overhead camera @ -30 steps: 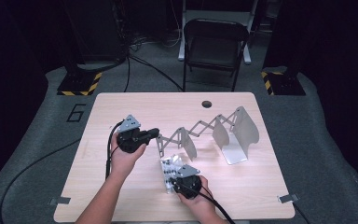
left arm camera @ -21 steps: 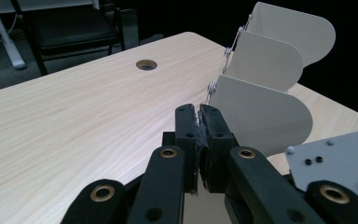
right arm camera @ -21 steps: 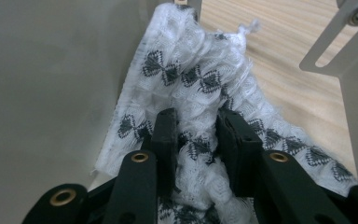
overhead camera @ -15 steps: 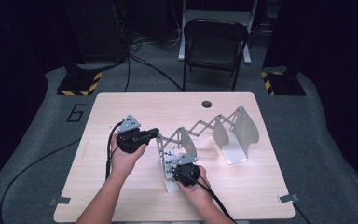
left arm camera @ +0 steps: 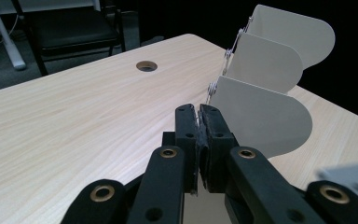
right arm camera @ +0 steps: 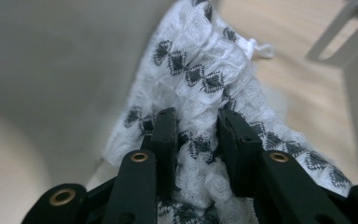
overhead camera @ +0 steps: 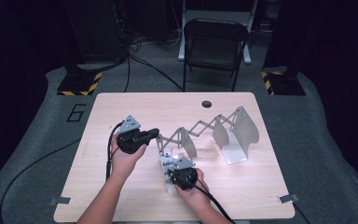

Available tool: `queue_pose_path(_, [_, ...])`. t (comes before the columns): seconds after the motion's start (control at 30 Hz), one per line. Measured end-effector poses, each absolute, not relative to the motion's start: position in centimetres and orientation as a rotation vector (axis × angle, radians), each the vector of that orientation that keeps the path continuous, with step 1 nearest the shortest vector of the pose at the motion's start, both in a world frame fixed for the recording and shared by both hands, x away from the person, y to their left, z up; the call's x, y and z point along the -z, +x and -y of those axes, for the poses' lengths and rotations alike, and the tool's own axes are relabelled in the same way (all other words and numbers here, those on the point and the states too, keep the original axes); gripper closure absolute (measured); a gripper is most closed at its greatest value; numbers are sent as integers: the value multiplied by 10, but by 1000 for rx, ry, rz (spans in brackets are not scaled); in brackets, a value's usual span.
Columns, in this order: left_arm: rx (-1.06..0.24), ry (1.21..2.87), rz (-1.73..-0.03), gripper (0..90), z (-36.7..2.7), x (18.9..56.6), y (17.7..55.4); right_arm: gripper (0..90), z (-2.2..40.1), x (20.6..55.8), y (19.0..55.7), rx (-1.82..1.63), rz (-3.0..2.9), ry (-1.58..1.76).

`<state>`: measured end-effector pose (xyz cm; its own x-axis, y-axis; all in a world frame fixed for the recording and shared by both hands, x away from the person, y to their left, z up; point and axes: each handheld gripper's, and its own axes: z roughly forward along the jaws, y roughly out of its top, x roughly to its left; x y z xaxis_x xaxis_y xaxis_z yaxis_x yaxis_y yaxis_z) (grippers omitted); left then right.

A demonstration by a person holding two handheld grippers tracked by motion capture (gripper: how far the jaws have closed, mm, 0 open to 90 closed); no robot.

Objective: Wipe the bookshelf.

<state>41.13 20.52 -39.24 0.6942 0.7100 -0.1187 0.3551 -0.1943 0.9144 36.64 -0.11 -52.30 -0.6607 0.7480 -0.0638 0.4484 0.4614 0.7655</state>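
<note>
Since 1 s ago the right hand-held gripper [overhead camera: 174, 164] has moved up the table toward the rack, carrying its cloth along; the left one sits where it was.

L to R on the pale wood-grain table [overhead camera: 121, 112]: left hand-held gripper [overhead camera: 153, 134], black w/ grey plate on top, jaws squeezed together on the thin edge of the near white panel of an expanding metal file rack w/ scissor-link arms [overhead camera: 200, 126]. In the left gripper view the left hand-held gripper [left arm camera: 199, 122] has its jaws pressed onto that edge, rounded white panels fanning off to the right of the jaws.

Next, just below the rack's near end: the right hand-held gripper, jaws narrowed on a white waffle-knit cloth w/ black diamond print [right arm camera: 200, 79], bunched fabric pinched between them. A pale rack panel stands close beside the cloth.

Further R: rack's far panels stand upright near mid-table. Round cable hole [overhead camera: 207, 103] near the far edge. Beyond the table a dark folding chair [overhead camera: 216, 46]; yellow-black striped floor bases [overhead camera: 79, 84] at both sides.
</note>
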Motion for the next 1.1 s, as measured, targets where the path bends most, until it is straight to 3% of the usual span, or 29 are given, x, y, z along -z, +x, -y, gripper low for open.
queue_pose_path(0.2, [-384,1795,-848,876,-207,393,412,678,0,522,379,-977,-2241,1057])
queue_pose_path(0.47, [-400,1796,-849,876,-205,393,412,680,18,515,356,-929,-2342,1087])
queue_pose_path(0.63, [-398,1795,-845,874,-205,393,412,667,8,518,341,-973,-2343,1013])
queue_pose_path(0.7, [-397,1797,-841,874,-206,393,412,593,3,519,347,-1020,-2311,1062])
queue_pose_path(0.77, [-391,1789,-848,874,-207,394,412,421,1,518,352,-1018,-2287,1080])
queue_pose_path(0.83, [-384,1788,-849,874,-207,394,412,362,4,520,356,-1006,-2281,1071])
queue_pose_path(0.97, [-371,1786,-860,873,-208,393,412,368,8,524,357,-1035,-2299,1079])
queue_pose_path(1.1, [-383,1769,-877,824,-218,383,410,469,9,525,356,-1049,-2324,1046])
